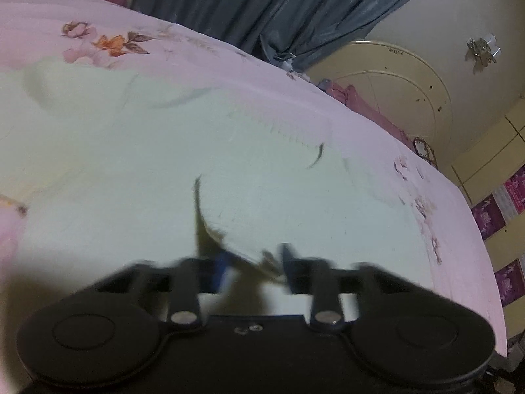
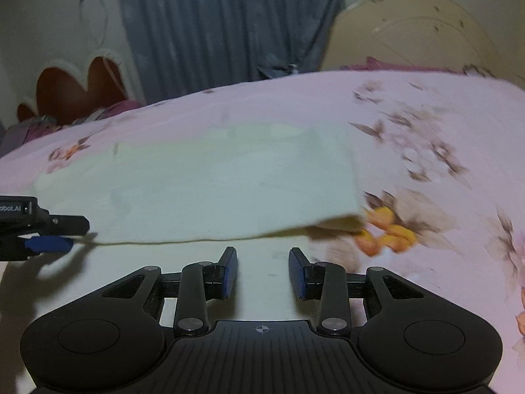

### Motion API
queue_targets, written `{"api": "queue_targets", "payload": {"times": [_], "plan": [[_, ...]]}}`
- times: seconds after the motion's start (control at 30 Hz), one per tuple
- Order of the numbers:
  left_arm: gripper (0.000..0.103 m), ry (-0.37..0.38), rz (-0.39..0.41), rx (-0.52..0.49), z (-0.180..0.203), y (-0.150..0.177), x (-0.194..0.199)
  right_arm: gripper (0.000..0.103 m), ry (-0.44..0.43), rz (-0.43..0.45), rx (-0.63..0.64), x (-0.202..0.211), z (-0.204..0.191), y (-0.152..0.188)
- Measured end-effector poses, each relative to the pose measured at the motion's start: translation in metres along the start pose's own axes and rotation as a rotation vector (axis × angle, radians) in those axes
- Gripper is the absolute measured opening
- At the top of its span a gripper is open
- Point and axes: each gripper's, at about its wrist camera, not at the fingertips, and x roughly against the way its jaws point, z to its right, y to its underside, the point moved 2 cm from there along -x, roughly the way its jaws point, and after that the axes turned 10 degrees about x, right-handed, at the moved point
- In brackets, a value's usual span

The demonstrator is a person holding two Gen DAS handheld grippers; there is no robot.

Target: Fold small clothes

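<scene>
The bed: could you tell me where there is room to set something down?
Bare bedsheet lies right of the pale cloth, and a strip beyond it toward the curtain. Crowded: the cloth's near edge, with the left gripper and right gripper.

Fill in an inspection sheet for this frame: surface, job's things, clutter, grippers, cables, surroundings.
Surface: bed with pink floral sheet.
Job's things: pale cloth spread on the sheet, near edge lifted.
Clutter: purple-pink fabric at the bed's far corner.
Grippers: left gripper pinching the cloth's edge, picture blurred; right gripper open, nothing between its fingers.
Cables: nothing seen.
Surroundings: grey-blue curtain, cream arched panel, heart-shaped headboard.
</scene>
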Motion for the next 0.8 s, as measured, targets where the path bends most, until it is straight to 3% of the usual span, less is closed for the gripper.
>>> {"api": "queue_targets", "payload": {"times": [0.03,0.23,0.47,0.63,0.67,0.7,0.8], "plan": [[0.004,-0.004,0.002,-0.007,0.002,-0.003,-0.006,0.036,0.002,0.002,-0.02,0.002,0.006,0.001],[0.004,0.042,0.09,-0.054,0.005,-0.031,0.018,0.036,-0.003,-0.006,-0.092,-0.005,0.024,-0.003],[0.004,-0.02,0.125,-0.074,-0.04,-0.051,0.041,0.036,0.035,-0.011,-0.072,-0.016,0.026,-0.01],[0.004,-0.04,0.131,-0.017,-0.064,-0.048,0.045,0.036,0.054,-0.012,-0.011,-0.019,0.022,-0.011],[0.004,-0.043,0.126,-0.019,-0.064,-0.049,0.043,0.033,0.053,-0.01,-0.008,-0.018,0.023,-0.01],[0.004,-0.049,0.124,-0.024,-0.065,-0.047,0.043,0.02,0.044,-0.01,-0.007,-0.018,0.024,-0.01],[0.004,-0.063,0.12,-0.03,-0.067,-0.044,0.038,0.018,0.054,-0.013,0.009,-0.018,0.023,-0.01]]}}
